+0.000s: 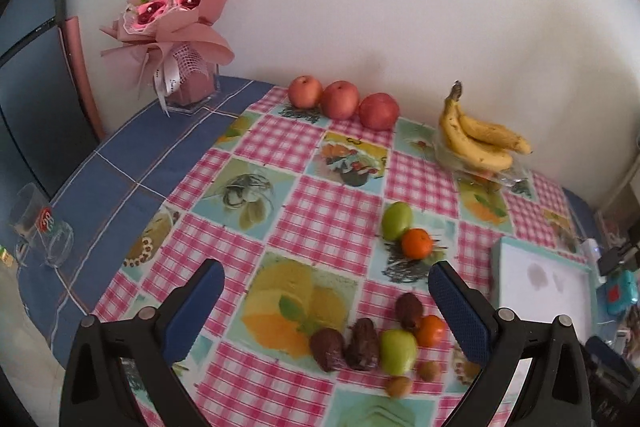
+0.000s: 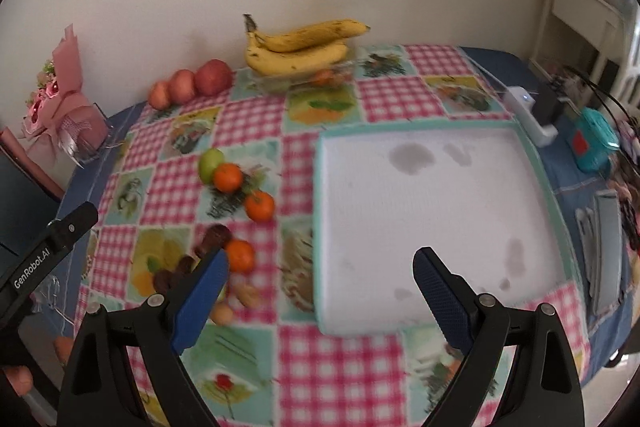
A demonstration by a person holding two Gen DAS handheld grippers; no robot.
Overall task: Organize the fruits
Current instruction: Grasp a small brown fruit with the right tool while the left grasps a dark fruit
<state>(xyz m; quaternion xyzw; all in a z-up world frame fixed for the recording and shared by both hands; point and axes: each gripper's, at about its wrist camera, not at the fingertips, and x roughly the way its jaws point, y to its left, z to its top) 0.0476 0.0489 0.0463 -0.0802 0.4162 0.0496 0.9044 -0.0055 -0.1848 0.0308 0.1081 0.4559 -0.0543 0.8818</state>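
The left hand-held gripper (image 1: 326, 277) is seen at the bottom of the left wrist view, its blue-padded jaws spread wide with nothing held between them. Below and between them, at lower centre, a cluster of small fruit lies on the table (image 1: 328, 211): three dark brown fruits (image 1: 362, 343), a green fruit (image 1: 397, 351), an orange (image 1: 431, 330) touching it, and two small tan fruits (image 1: 399, 386) nearer the bottom edge. A second green fruit (image 1: 396, 221) and a second orange (image 1: 417, 243) are seen touching each other right of centre. Three red apples (image 1: 340, 99) are lined up against the wall at upper centre, and a bunch of bananas (image 1: 478, 135) rests on a clear wrapper at upper right. A pink bouquet (image 1: 176, 15) stands at upper left.

In the right wrist view, the right hand-held gripper (image 2: 320, 269) is likewise held wide open and empty, at the bottom of the frame. A white tray with a teal rim (image 2: 538, 163) fills the centre right; only faint stains are seen on it. The loose fruit lies left of the tray, and the bananas (image 2: 300, 47) beyond it at top centre.
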